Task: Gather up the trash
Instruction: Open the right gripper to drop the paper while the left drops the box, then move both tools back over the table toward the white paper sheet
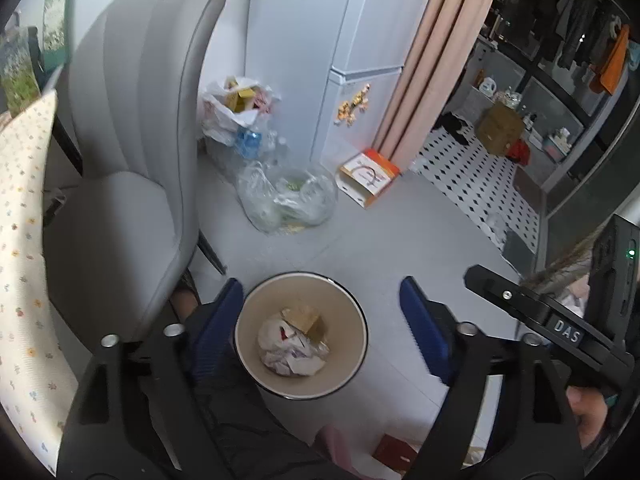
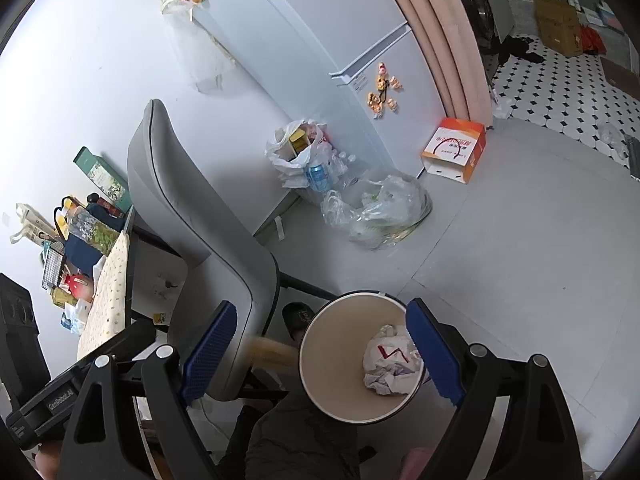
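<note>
A lived-in home, a small flat by the look of it. A white fridge (image 2: 320, 40) with small magnets stands against the wall beside a pink curtain (image 1: 436, 60). A grey upholstered chair (image 1: 132, 152) is drawn up at a table under a flowered cloth (image 2: 108, 292). Clothes hang (image 1: 580, 28) over a black-and-white tiled floor (image 1: 480, 184), where what may be a washing machine (image 2: 480, 12) stands.
</note>
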The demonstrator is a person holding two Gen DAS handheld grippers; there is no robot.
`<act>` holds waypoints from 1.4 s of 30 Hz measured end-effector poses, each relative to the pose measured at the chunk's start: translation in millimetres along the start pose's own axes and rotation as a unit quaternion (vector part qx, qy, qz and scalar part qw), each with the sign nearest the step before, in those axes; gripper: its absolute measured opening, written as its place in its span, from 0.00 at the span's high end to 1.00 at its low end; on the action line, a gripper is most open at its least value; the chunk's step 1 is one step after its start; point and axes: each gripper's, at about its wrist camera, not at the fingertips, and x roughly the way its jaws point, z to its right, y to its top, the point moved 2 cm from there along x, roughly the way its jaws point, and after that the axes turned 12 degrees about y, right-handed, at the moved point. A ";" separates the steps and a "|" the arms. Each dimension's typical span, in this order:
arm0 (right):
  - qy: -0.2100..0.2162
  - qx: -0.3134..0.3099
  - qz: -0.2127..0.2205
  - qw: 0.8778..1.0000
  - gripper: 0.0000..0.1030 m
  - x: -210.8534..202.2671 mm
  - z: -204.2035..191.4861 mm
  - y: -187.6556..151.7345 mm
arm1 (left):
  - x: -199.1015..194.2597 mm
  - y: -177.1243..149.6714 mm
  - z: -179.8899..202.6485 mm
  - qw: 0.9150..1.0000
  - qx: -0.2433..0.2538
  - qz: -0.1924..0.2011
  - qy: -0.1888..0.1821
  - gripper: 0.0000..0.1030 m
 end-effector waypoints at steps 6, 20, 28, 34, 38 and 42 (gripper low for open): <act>0.010 -0.016 -0.012 1.000 0.14 3.0 -9.8 -4.5 | -16.8 -1.0 -24.4 0.999 -0.033 0.012 0.023 0.08; 0.057 -0.101 -0.049 0.992 0.08 19.3 -100.6 -32.2 | -78.6 -23.3 -116.3 0.989 -0.118 0.056 0.071 0.06; 0.080 -0.144 -0.063 0.984 0.08 23.4 -157.8 -53.3 | -122.8 -47.1 -177.3 0.976 -0.173 0.096 0.093 0.06; 0.100 -0.184 -0.079 0.975 0.08 30.7 -211.0 -74.6 | -152.7 -70.3 -220.6 0.963 -0.211 0.124 0.116 0.06; 0.117 -0.213 -0.092 0.966 0.08 36.1 -248.2 -92.4 | -169.2 -87.4 -249.1 0.953 -0.237 0.134 0.132 0.06; 0.128 -0.237 -0.108 0.957 0.08 41.9 -279.7 -111.9 | -184.0 -107.0 -279.6 0.942 -0.263 0.142 0.151 0.06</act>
